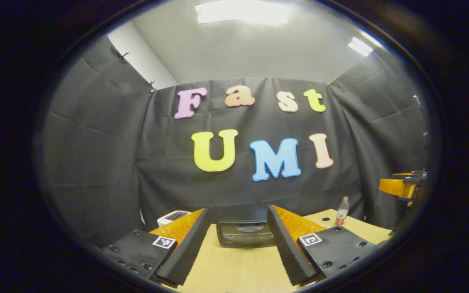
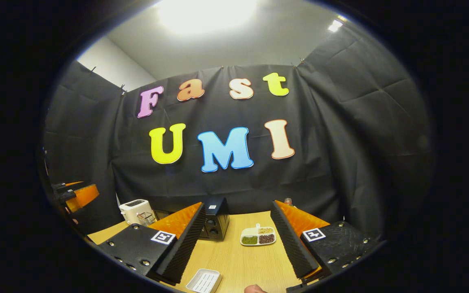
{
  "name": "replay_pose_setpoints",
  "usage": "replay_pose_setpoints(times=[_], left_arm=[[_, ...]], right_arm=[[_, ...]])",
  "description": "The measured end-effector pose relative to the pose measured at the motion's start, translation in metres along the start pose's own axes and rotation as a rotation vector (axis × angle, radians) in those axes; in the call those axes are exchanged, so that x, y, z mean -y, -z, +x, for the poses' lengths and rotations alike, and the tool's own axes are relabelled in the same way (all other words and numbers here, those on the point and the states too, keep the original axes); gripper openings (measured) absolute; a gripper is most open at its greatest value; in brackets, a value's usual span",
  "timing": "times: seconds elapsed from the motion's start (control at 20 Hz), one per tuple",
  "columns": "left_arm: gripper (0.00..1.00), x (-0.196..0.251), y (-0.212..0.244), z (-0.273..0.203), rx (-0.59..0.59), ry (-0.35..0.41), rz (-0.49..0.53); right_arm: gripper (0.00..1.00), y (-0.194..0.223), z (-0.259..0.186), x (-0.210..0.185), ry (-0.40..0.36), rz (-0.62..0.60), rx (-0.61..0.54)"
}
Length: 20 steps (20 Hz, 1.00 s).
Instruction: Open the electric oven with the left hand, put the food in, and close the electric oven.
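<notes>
The left gripper (image 1: 238, 244) hovers above the wooden table (image 1: 234, 268) with its fingers spread wide, holding nothing; the electric oven (image 1: 246, 232) sits straight ahead between them, door closed. The right gripper (image 2: 236, 240) is likewise spread and empty. In the right gripper view the oven (image 2: 215, 224) stands at the table's back, a divided dish of food (image 2: 258, 236) just beside it, a white toaster (image 2: 137, 211) further left, and a white tray (image 2: 204, 280) near the front edge.

Cloth-walled recording booth (image 1: 96, 162), wooden table (image 2: 234, 260), toaster (image 2: 136, 211).
</notes>
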<state>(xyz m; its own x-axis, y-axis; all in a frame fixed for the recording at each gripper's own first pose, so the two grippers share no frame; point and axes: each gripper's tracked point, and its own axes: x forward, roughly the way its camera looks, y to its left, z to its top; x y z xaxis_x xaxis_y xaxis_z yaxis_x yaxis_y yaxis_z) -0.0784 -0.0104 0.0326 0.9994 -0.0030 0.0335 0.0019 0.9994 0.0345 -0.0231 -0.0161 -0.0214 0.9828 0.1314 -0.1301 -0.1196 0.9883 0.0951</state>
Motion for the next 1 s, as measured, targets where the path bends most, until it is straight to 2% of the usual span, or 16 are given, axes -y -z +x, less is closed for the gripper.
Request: replay_pose_setpoints(times=[0.1, 0.25, 0.4, 0.5, 0.55, 0.6, 0.65, 0.75, 1.0], left_arm=[[0.99, -0.013, 0.000, -0.010, 0.004, -0.002, 0.008], [0.99, -0.030, 0.005, -0.018, -0.008, -0.013, 0.006], [0.94, -0.040, 0.010, -0.014, -0.016, -0.017, -0.021], [0.99, -0.045, 0.008, -0.011, -0.008, -0.013, -0.021], [0.99, -0.047, 0.008, -0.010, -0.004, -0.009, -0.014], [0.94, -0.048, 0.009, -0.010, -0.003, -0.008, -0.005], [0.99, -0.050, 0.010, -0.009, -0.004, -0.007, 0.001], [0.90, -0.050, 0.013, -0.007, -0.007, -0.001, -0.009], [0.92, -0.046, 0.019, -0.005, -0.015, 0.018, -0.026]], right_arm=[[0.98, -0.001, -0.002, -0.006, 0.018, -0.036, 0.007], [0.98, -0.005, -0.005, -0.026, 0.019, -0.073, 0.030], [0.98, -0.005, -0.011, -0.046, 0.004, -0.099, 0.043], [0.98, -0.001, -0.015, -0.055, 0.000, -0.113, 0.035], [0.98, -0.001, -0.017, -0.057, 0.003, -0.123, 0.036], [0.98, 0.000, -0.019, -0.057, 0.007, -0.131, 0.039], [0.98, -0.001, -0.021, -0.057, 0.011, -0.135, 0.040], [0.98, 0.000, -0.024, -0.059, 0.016, -0.129, 0.034], [0.98, -0.001, -0.031, -0.054, 0.041, -0.127, 0.031]])
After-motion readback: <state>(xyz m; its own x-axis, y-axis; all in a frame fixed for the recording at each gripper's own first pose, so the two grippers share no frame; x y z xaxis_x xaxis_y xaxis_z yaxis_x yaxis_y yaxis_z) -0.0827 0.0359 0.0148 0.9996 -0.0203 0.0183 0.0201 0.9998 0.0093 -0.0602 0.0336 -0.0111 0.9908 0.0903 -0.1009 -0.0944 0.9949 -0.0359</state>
